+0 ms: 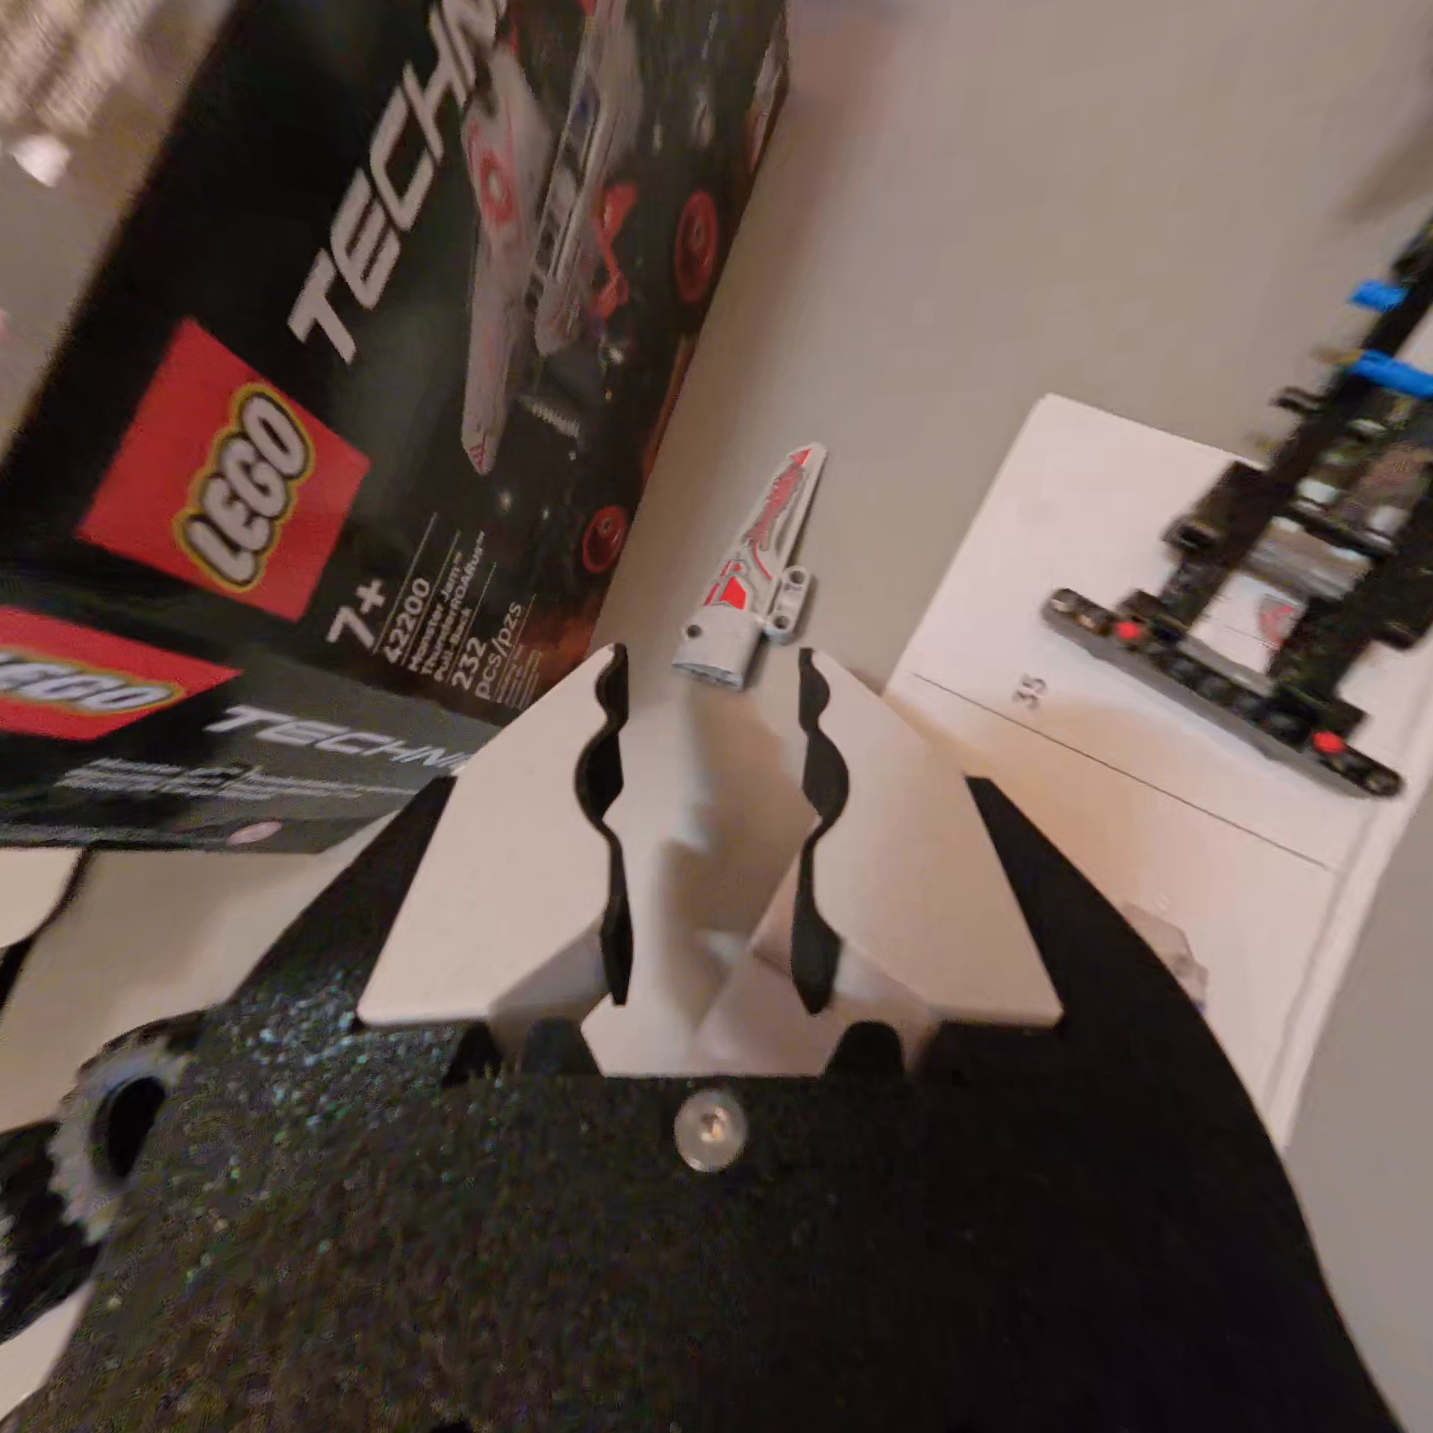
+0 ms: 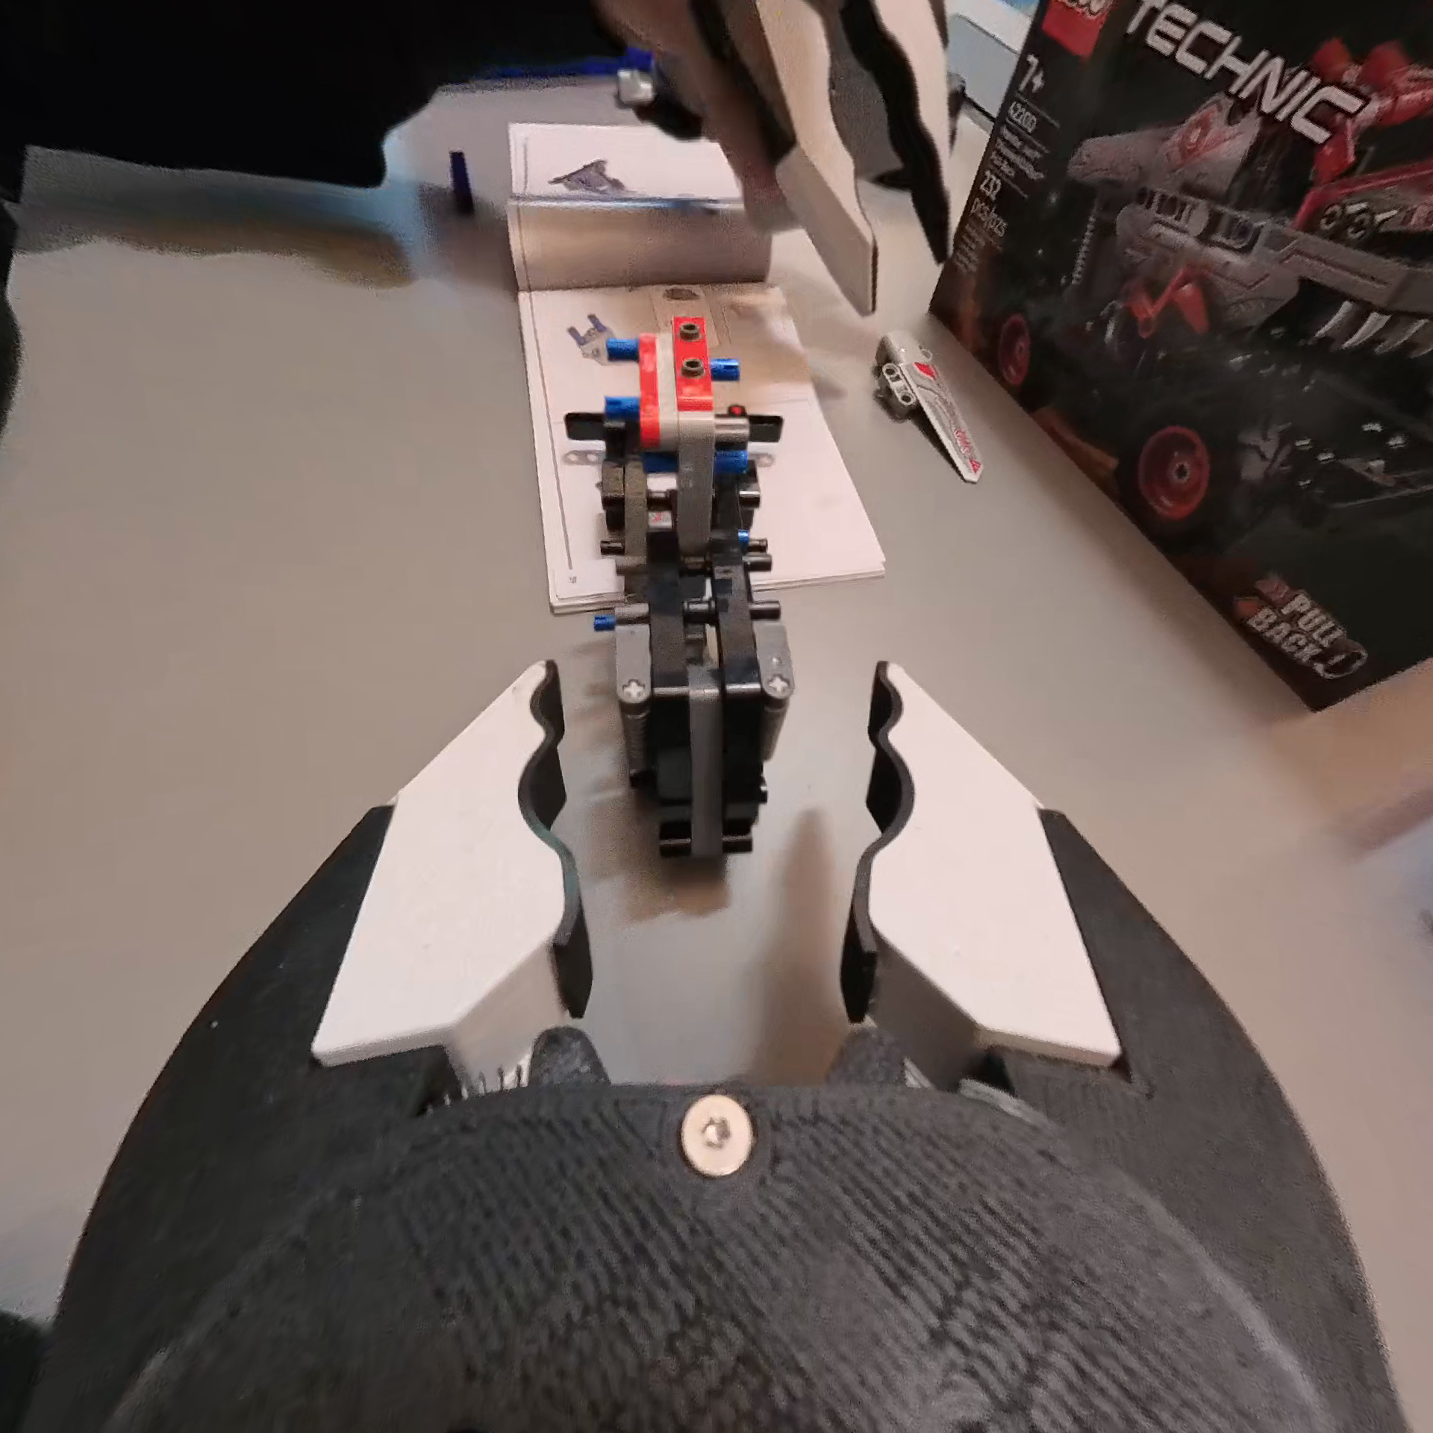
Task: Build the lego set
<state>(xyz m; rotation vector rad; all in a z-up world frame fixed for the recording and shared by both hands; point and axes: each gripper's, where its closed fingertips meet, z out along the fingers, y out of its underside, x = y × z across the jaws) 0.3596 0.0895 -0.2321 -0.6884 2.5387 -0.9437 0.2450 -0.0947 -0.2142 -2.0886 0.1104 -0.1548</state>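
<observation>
The build is partway, by the look of it. A long chassis of black and grey beams, with blue pins and a red-and-white block at its far end, lies on the counter, its far half resting on the open instruction booklet. No wheels or body shell show on it, so most of the outer panels seem still to be fitted. One such part, a grey pointed panel with red printed markings, lies loose on the counter between the booklet and the set's box, which stands on the left in the left wrist view and on the far right in the right wrist view.

The left tongs stand apart and empty, aimed at the panel, which lies just beyond their tips and touches neither. In the right wrist view these left tongs hang above the counter at the far side, over the gap between booklet and box, with the panel below and slightly nearer. Picking up this panel is probably the step in hand.

The right tongs are wide apart and hold nothing. The near end of the chassis sits between their tips, with clear space on both sides.
</observation>
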